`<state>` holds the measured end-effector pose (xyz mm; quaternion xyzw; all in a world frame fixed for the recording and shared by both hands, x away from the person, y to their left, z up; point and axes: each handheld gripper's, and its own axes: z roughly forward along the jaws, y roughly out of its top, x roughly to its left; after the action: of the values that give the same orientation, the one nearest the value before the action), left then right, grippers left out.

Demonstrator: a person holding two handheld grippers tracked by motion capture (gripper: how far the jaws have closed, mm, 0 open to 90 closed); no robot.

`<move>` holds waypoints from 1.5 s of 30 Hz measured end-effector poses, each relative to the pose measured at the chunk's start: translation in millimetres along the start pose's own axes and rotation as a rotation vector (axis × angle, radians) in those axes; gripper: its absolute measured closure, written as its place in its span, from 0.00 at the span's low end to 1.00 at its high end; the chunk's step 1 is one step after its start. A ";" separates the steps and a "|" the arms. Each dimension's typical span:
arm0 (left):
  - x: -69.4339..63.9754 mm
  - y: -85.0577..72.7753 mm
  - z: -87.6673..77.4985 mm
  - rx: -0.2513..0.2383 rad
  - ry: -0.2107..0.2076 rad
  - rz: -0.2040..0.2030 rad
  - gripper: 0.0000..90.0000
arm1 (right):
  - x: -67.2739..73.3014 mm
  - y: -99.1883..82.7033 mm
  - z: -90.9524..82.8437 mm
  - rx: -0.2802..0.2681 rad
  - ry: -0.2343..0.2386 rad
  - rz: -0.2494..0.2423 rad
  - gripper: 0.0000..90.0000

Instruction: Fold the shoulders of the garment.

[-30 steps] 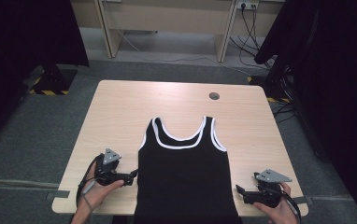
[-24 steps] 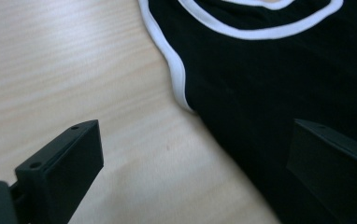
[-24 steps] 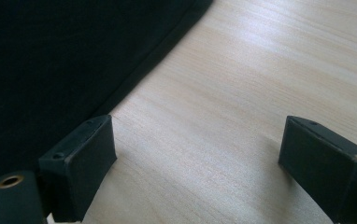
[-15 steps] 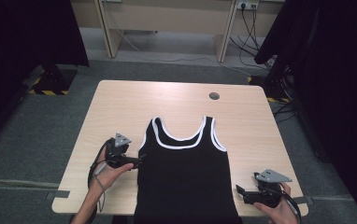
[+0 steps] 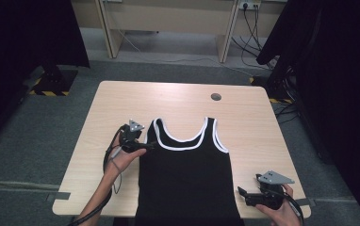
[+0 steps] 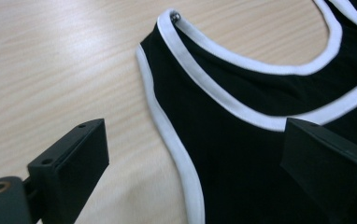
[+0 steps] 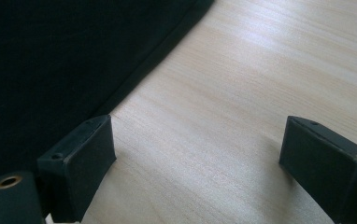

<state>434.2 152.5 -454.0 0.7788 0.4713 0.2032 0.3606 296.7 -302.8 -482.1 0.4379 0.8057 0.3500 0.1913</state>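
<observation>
The left claw point(image 5: 151, 146), its jaws apart and just closing slightly on nothing, sits at the left armhole of the black white-trimmed fabric tank top point(image 5: 187, 179), straddling its edge; the right claw point(image 5: 240, 194), also apart, waits lower right on the pale wooden worktop point(image 5: 178, 99).

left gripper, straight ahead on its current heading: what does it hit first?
Probably the black tank top: the left gripper has its jaws open astride the white-trimmed armhole edge, so it would likely meet that trim first. Height above the cloth is unclear.

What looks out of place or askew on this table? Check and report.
Nothing stands out. The black tank top lies flat and straight on the table, with its hem over the near edge. The left tongs are open at its armhole trim, and the right tongs are open beside it.
</observation>
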 end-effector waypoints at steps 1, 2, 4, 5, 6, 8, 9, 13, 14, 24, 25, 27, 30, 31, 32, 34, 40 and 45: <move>0.0 2.5 2.2 0.002 0.000 0.000 0.08 | 0.0 0.0 0.0 0.000 0.001 0.000 0.12; -0.2 4.6 4.4 0.002 0.000 0.002 0.08 | 0.0 0.0 0.0 0.000 0.001 -0.001 0.12; -0.8 8.7 8.3 -0.004 0.004 0.003 0.08 | -0.1 0.0 -0.1 0.000 0.002 -0.001 0.12; -0.8 8.7 8.3 -0.004 0.004 0.003 0.08 | -0.1 0.0 -0.1 0.000 0.002 -0.001 0.12; -1.2 12.3 12.1 -0.004 0.004 0.002 0.08 | -0.2 -0.2 -0.2 0.000 0.003 -0.003 0.12; -1.5 13.9 14.2 -0.005 0.005 0.004 0.09 | -0.2 -0.3 -0.2 0.000 0.004 -0.003 0.12; -1.6 15.5 16.6 -0.004 0.008 0.008 0.09 | -0.2 -0.4 -0.3 -0.001 0.005 -0.004 0.12; 0.7 21.8 27.2 0.001 0.020 0.002 0.09 | -0.3 -0.5 -0.3 -0.001 0.005 -0.005 0.12; 1.5 23.5 30.0 0.004 0.023 -0.001 0.10 | -0.3 -0.6 -0.4 -0.001 0.006 -0.005 0.12; 9.9 38.2 52.0 0.010 0.056 -0.021 0.17 | -0.3 -0.7 -0.5 -0.001 0.007 -0.005 0.12; 10.2 39.1 53.8 0.009 0.058 -0.024 0.17 | -0.4 -0.6 -0.4 -0.001 0.008 -0.006 0.12; 13.0 41.7 59.2 0.016 0.069 -0.035 0.19 | -0.3 -0.7 -0.5 -0.001 0.007 -0.005 0.12; 15.3 44.4 64.7 0.017 0.071 -0.038 0.26 | -0.4 -0.7 -0.4 -0.002 0.008 -0.007 0.12; 15.8 45.1 66.9 0.018 0.076 -0.040 0.27 | -0.4 -0.7 -0.4 -0.001 0.008 -0.006 0.12; 16.1 45.7 69.2 0.023 0.077 -0.043 0.28 | -0.4 -0.7 -0.4 -0.002 0.008 -0.007 0.12; 16.0 46.6 74.2 0.028 0.077 -0.038 0.31 | -0.4 -0.7 -0.4 -0.002 0.008 -0.007 0.12; 16.4 45.3 86.0 0.022 0.088 -0.029 0.48 | 0.0 -0.9 -0.6 -0.001 0.008 -0.002 0.12; 14.9 44.8 84.2 0.003 0.118 0.004 0.75 | -0.1 -1.1 -0.7 -0.003 0.009 -0.004 0.12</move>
<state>522.8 121.2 -476.0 0.7669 0.4905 0.2486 0.3307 295.7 -303.5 -482.5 0.4343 0.8070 0.3527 0.1890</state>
